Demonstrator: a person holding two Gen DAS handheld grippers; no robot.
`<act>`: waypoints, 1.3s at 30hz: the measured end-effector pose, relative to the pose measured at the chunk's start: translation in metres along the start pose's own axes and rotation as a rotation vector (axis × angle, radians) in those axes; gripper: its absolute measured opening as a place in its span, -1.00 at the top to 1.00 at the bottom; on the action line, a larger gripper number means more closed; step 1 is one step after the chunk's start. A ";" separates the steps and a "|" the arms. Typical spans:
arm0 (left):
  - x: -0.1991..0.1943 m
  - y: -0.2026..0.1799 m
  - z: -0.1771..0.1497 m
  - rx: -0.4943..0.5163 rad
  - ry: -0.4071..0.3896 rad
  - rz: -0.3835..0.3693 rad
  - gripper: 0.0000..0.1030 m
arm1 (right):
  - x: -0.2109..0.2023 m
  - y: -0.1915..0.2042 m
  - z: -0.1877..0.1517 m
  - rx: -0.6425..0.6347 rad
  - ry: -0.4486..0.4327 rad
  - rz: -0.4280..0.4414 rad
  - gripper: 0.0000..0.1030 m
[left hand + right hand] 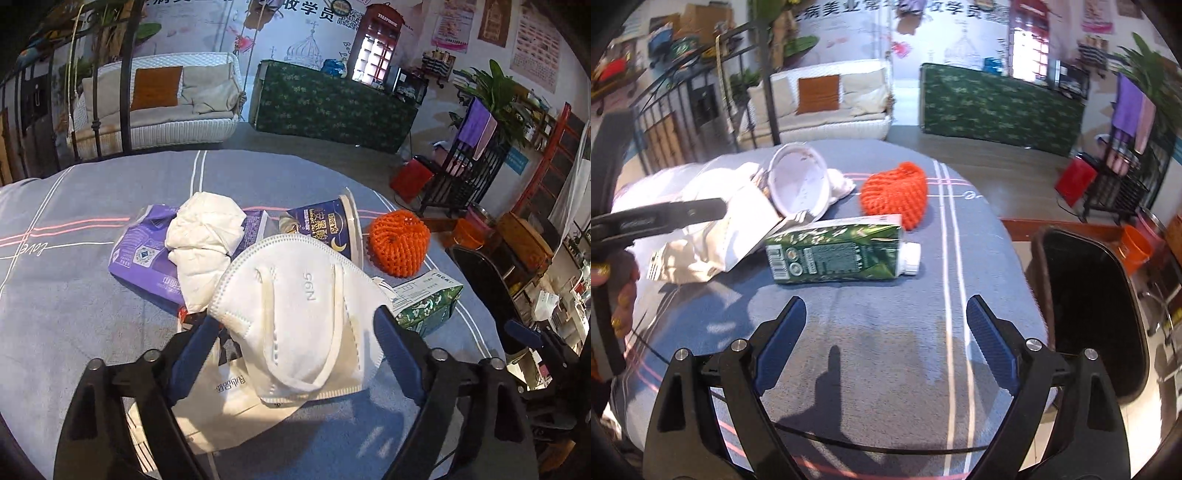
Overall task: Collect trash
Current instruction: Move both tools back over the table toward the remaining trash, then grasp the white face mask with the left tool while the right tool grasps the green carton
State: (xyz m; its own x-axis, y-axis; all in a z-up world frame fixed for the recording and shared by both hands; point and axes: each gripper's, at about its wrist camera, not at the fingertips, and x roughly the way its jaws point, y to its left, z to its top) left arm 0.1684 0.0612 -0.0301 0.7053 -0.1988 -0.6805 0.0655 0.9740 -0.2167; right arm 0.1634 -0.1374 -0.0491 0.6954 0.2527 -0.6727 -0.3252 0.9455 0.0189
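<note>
Both hand-held grippers wide open — left (295,321) straddles N95 mask (295,314).

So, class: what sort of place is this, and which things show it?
Probably a lived-in lounge or shop corner: a cushioned wicker sofa, a potted plant, and posters on the wall.

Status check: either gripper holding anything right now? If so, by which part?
Right gripper is open and empty. Left gripper straddles the N95 mask; a closed grip cannot be told.

mask (295,314): hides white bag (221,398) top | bin (1089,314): right side cut off, interior too dark
</note>
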 end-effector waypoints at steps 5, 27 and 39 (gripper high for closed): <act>0.000 0.006 -0.007 0.006 -0.003 0.000 0.20 | 0.008 0.005 0.001 -0.034 0.025 0.010 -0.73; -0.060 0.017 -0.013 -0.058 -0.131 -0.019 0.73 | 0.075 0.045 0.062 -0.688 0.142 0.180 -0.89; -0.056 0.023 -0.016 -0.065 -0.127 -0.021 0.73 | 0.092 0.093 0.041 -1.110 0.200 0.168 -0.41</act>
State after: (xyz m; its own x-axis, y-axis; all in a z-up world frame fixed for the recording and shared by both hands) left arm 0.1190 0.0927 -0.0079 0.7880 -0.1998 -0.5823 0.0383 0.9599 -0.2776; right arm 0.2234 -0.0172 -0.0791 0.5073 0.2277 -0.8311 -0.8610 0.1737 -0.4780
